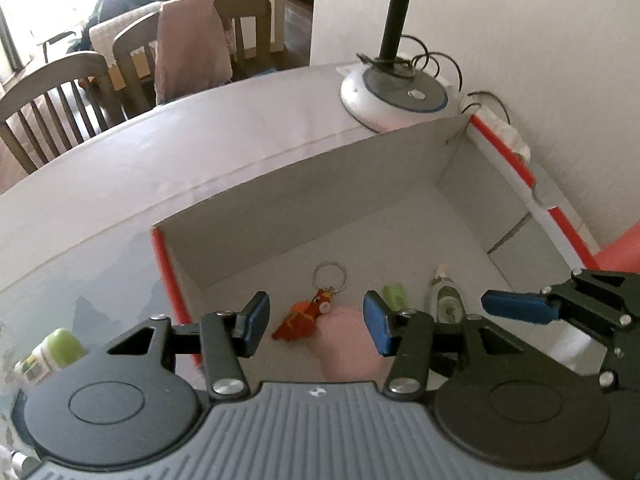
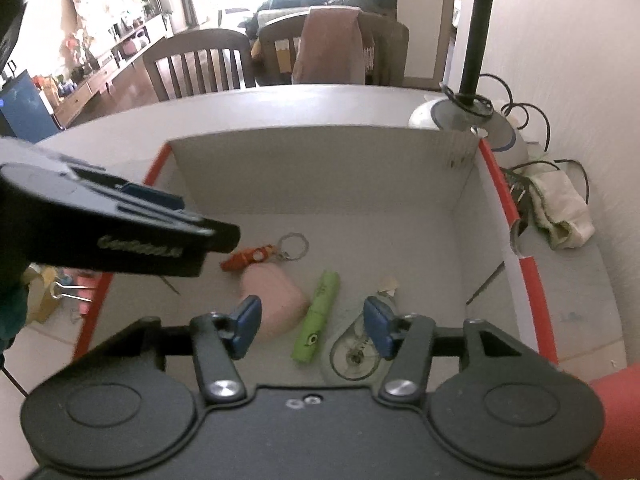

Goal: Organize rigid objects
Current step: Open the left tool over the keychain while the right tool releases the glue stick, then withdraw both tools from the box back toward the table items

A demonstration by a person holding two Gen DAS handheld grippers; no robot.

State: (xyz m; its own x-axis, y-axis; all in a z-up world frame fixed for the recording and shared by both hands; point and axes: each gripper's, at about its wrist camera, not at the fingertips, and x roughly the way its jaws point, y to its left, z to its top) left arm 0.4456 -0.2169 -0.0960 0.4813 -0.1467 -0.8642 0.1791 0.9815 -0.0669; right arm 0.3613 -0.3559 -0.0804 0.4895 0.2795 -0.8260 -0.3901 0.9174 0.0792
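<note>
A pale table [image 1: 140, 168] carries an open cardboard box [image 2: 320, 176] with red-edged rims, its grey floor largely bare toward the far wall. Above it, the left gripper [image 1: 316, 324] and right gripper [image 2: 314, 326] both hang with blue-padded jaws spread, pinching nothing. On the box floor lie a smooth pink heart-shaped case [image 2: 276, 304], a green cylindrical tube [image 2: 318, 316], a clear correction-tape dispenser [image 2: 356, 354] and an orange keychain [image 2: 250, 258] with a metal ring. The tube's printing is unreadable.
</note>
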